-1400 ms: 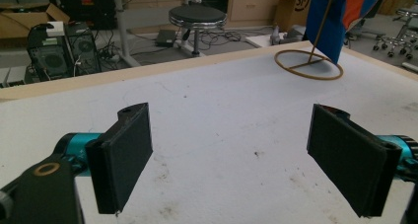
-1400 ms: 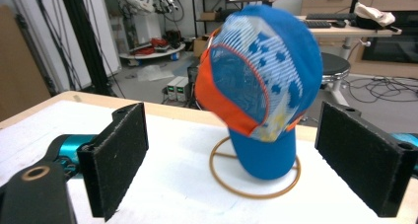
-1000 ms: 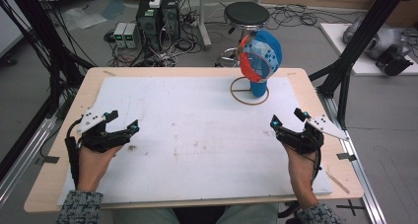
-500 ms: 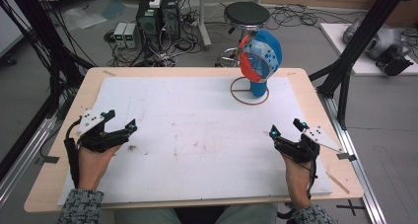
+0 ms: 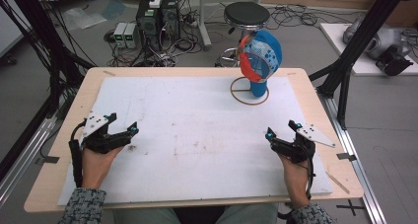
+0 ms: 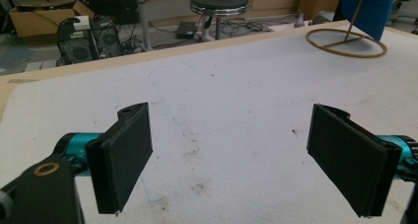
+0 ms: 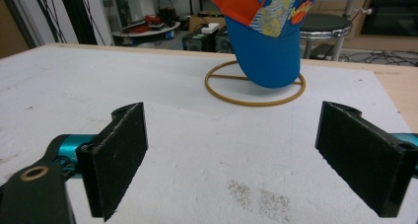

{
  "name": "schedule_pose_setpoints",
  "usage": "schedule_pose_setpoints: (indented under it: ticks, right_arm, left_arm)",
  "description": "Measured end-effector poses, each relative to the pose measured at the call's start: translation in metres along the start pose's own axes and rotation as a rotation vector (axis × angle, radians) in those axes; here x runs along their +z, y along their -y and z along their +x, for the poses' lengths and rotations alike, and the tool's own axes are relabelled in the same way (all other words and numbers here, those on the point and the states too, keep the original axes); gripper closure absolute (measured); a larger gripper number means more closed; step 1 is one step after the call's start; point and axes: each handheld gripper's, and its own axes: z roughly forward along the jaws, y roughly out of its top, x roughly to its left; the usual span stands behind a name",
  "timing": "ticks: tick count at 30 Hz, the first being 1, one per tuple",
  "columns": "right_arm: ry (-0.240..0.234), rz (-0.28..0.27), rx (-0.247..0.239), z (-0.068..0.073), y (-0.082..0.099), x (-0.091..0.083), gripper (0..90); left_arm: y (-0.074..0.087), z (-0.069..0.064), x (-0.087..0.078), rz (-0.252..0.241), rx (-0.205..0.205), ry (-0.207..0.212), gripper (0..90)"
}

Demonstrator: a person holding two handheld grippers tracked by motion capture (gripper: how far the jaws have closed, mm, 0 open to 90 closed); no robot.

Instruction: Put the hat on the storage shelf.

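a blue cap (image 5: 261,54) with an orange brim hangs on a thin wire stand (image 5: 250,91) at the far right of the surface (image 5: 197,120), well apart from both grippers. it looks light and soft, cloth that will fold under a pinch, with only the brim likely stiff enough to hold its shape. the brim edge or the lower rim of the crown seems the best place to take hold; a pull sideways could tip the slender stand with it, so lifting up and off looks safer. the left gripper (image 5: 121,130) rests at the near left with its jaws wide apart and nothing between them, and the right gripper (image 5: 282,129) sits at the near right, jaws likewise spread and empty. the white cover between them and the cap is bare but for small stains, so nothing blocks the reach. a black stool (image 5: 246,14) and computer boxes (image 5: 157,14) stand on the floor beyond the far edge.
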Motion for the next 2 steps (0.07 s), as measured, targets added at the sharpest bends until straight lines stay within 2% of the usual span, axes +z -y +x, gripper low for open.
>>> schedule_pose_setpoints:
  ticks: [2]
  right_arm:
    - [-0.003,0.008,0.000,0.0002,0.0002,0.0004,11.6]
  left_arm:
    - [0.0012,0.0005,0.0007,0.007,-0.007,-0.002,17.3]
